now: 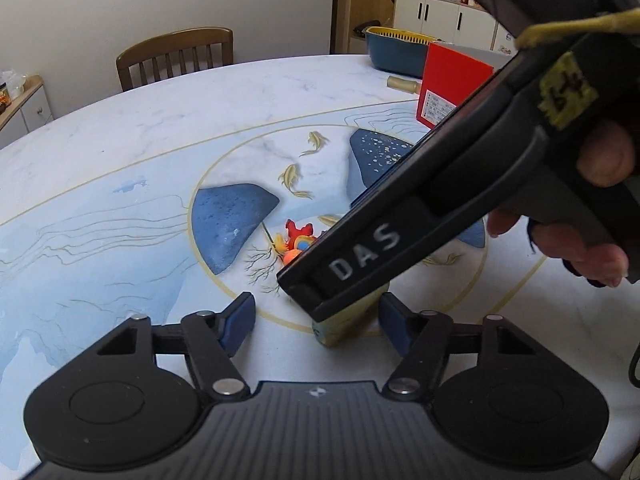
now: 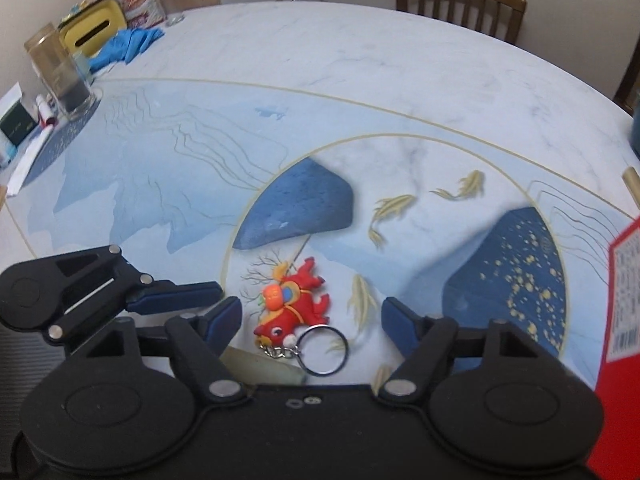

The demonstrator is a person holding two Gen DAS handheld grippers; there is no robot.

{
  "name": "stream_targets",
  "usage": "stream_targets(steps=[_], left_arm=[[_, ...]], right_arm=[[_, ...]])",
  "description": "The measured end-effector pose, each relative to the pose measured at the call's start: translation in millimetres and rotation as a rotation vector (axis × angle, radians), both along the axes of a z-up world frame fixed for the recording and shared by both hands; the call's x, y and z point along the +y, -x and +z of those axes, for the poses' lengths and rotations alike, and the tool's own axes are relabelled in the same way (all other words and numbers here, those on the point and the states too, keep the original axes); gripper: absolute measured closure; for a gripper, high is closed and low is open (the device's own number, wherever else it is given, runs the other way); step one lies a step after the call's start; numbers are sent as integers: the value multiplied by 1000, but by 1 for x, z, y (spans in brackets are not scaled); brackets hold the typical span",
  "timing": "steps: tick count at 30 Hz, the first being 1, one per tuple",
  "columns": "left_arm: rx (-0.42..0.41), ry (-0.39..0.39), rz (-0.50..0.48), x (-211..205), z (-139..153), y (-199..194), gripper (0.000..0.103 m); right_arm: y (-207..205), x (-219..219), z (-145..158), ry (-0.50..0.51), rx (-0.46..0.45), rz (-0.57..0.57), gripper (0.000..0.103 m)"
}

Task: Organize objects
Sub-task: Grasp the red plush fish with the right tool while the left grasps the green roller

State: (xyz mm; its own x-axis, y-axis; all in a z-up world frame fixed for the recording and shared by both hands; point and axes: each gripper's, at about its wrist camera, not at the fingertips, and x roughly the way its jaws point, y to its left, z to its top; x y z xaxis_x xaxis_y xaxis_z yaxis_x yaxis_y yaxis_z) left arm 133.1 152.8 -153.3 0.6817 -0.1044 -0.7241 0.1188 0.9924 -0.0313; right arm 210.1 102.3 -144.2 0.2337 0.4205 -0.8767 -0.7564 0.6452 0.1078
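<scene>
Red fish keychain [image 2: 294, 308] at table [image 2: 320, 60] centre, between my right gripper [image 2: 312, 320] pads, jaws apart, nothing clamped. Left gripper [image 1: 316, 322] apart too, straddling yellowish block [image 1: 340, 330] at 12. Nothing sorted yet; everything left.

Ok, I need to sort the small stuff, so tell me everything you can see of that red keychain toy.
The red keychain toy is a small soft-looking fish-like figure with orange, yellow and blue details. A short chain joins its snout to a silver split ring. It lies flat on the table, between the open right gripper's fingers, untouched.
</scene>
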Motion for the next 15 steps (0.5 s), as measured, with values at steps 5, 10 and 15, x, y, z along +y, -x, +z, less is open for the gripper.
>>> stream_targets(steps=[5, 10, 15], left_arm=[[-7, 1, -6, -1, 0, 2, 47], [-6, 5, -11, -3, 1, 2, 57], [-7, 3, -39, -7, 1, 1, 66]], right_arm=[[4, 8, -3, 20, -29, 36, 43], [0, 8, -2, 22, -50, 31, 63], [-6, -4, -2, 20, -59, -9, 65]])
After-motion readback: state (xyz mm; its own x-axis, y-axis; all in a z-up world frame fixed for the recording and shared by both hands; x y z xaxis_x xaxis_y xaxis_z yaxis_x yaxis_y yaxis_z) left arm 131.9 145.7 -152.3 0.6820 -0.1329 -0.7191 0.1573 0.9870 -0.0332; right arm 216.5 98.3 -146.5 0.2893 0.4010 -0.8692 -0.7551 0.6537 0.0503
